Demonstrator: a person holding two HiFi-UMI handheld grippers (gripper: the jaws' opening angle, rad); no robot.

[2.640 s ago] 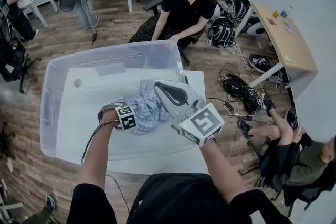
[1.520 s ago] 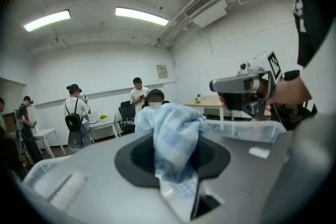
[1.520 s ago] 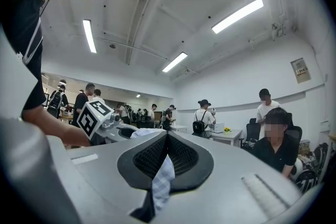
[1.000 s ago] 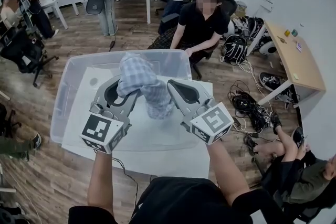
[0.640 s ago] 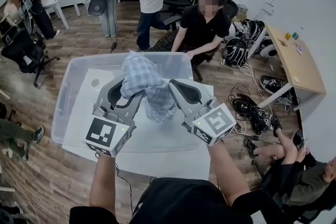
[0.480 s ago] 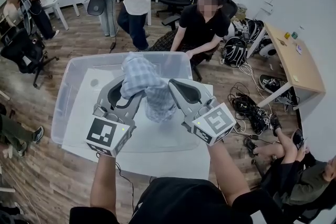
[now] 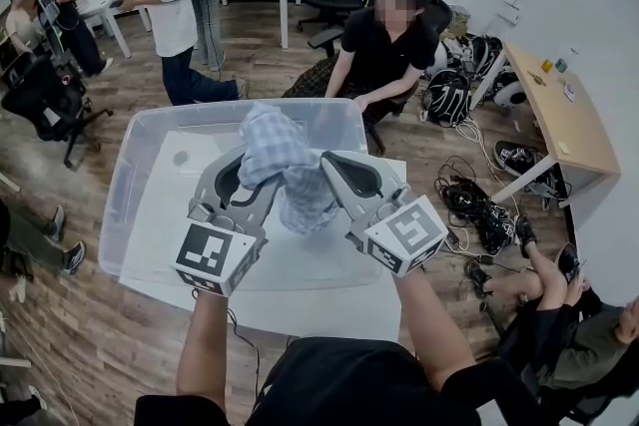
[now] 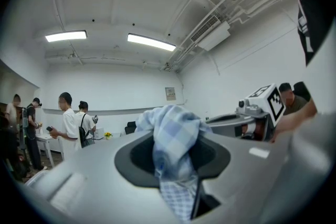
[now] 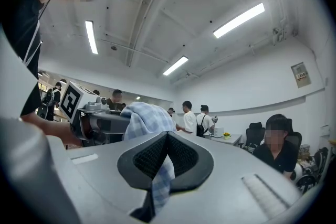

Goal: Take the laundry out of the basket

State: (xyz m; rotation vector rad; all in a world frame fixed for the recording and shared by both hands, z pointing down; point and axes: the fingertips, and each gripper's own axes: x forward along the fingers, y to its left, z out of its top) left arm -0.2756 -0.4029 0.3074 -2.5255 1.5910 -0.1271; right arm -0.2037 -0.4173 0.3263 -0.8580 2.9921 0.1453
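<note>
A blue checked cloth [image 7: 283, 158] hangs bunched above the clear plastic basket [image 7: 128, 177], lifted over its rim. My left gripper [image 7: 250, 173] is shut on the cloth's upper left part, and in the left gripper view the cloth [image 8: 172, 136] fills the gap between the jaws. My right gripper [image 7: 334, 171] is shut on the same cloth from the right. In the right gripper view a strip of the cloth [image 9: 161, 178] is pinched between the closed pads. Both grippers point upward, close together. The basket's inside looks bare apart from the cloth.
The basket stands on a white table [image 7: 329, 299]. A person in a black shirt [image 7: 384, 55] sits just beyond it. Another person in a white shirt [image 7: 170, 10] walks at the back left. Bags and cables [image 7: 469, 195] lie on the floor at the right, beside a wooden desk [image 7: 554, 100].
The cloth, earlier low in the basket, is now held up above it by both grippers. In the last second the grippers barely moved; the person in white walked leftward.
</note>
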